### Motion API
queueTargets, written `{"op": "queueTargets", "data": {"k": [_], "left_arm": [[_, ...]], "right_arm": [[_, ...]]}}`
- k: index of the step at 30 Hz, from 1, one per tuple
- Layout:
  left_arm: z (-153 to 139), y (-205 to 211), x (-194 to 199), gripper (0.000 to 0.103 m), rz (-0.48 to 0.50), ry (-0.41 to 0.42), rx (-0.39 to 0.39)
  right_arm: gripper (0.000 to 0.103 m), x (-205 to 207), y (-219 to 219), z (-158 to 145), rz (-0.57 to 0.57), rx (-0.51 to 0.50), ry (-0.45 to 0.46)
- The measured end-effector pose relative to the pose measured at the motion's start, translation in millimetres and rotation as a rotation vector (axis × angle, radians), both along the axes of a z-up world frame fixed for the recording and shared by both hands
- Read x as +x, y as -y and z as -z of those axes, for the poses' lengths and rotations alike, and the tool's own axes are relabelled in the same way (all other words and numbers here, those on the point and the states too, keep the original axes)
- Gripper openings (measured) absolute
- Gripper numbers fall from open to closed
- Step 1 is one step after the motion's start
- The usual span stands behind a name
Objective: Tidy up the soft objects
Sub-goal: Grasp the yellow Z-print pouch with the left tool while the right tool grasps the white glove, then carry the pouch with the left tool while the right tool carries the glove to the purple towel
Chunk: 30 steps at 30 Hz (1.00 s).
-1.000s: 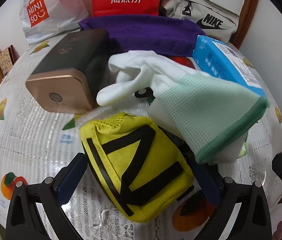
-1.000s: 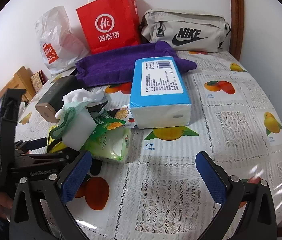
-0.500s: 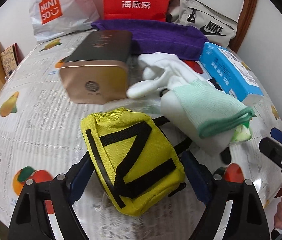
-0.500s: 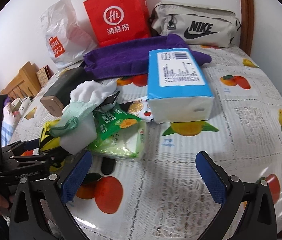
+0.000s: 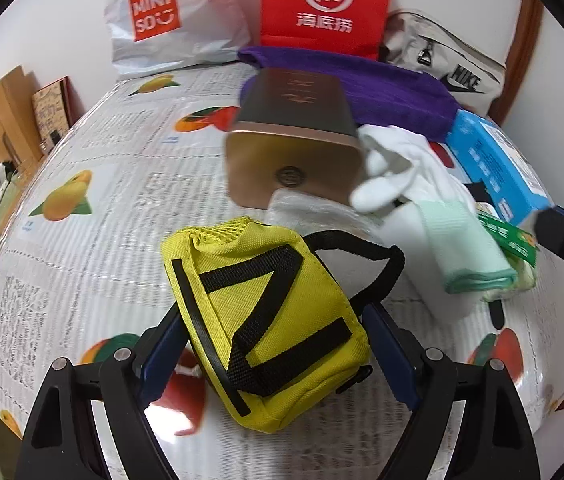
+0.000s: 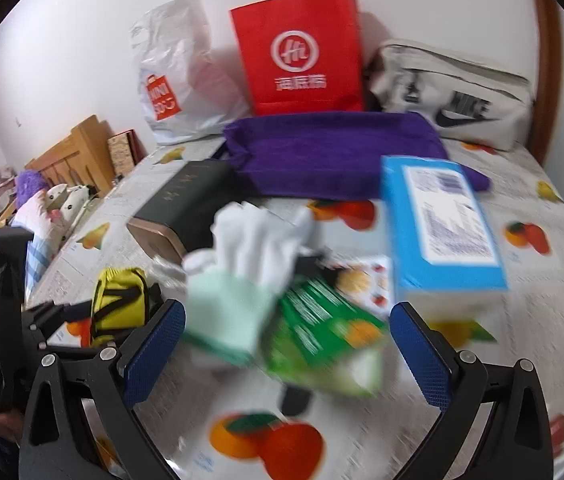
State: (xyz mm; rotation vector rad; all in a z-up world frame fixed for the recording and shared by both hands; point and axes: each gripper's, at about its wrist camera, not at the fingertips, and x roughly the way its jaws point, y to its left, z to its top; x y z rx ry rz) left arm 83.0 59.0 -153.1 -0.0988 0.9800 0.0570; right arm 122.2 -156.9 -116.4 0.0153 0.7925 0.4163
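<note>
1. Left gripper (image 5: 274,344) clamped on pouch (image 5: 266,320), pads pressing both its sides.
2. Right gripper (image 6: 286,340) agape, empty, behind glove (image 6: 238,280).
3. Risk: strap (image 5: 378,268) snagging glove, dragging the pile.

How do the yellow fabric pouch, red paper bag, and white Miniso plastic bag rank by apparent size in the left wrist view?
1. Yellow fabric pouch, though it lies nearest the camera.
2-3. Red paper bag and white Miniso plastic bag look alike; the frame crops both.
</note>
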Motion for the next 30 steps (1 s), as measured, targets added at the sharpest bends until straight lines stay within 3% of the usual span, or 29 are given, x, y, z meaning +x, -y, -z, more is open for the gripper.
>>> {"op": "queueTargets", "data": {"k": [7, 10, 13, 15, 17, 26, 30], "left_arm": [[5.1, -23.2, 1.4, 0.086, -0.020, 0.004, -0.055], [7.0, -28.7, 2.2, 0.086, -0.018, 0.004, -0.080], [7.8, -29.8, 2.6, 0.087, -0.013, 0.008, -0.079], [8.2, -30.2, 2.4, 0.087, -0.011, 0.011, -0.076], [8.4, -30.6, 2.3, 0.087, -0.012, 0.015, -0.079], [1.8, -32.7, -2.7, 0.086, -0.028, 0.023, -0.071], [-6.1, -34.3, -11.3, 0.086, -0.035, 0.042, -0.048]], "right_arm": [[0.090, 31.8, -37.2, 26.4, -0.016, -0.042, -0.081], [0.078, 37.5, -44.4, 34.6, -0.011, -0.067, -0.082], [0.052, 37.4, -47.6, 35.2, -0.048, -0.043, -0.069], [0.019, 34.9, -48.8, 31.6, -0.073, -0.034, -0.061], [0.012, 29.6, -47.6, 25.1, -0.077, -0.032, -0.040], [0.010, -12.0, -11.8, -14.9, -0.093, 0.042, 0.051], [0.010, -37.2, 23.3, -31.5, -0.038, 0.012, 0.116]]}}
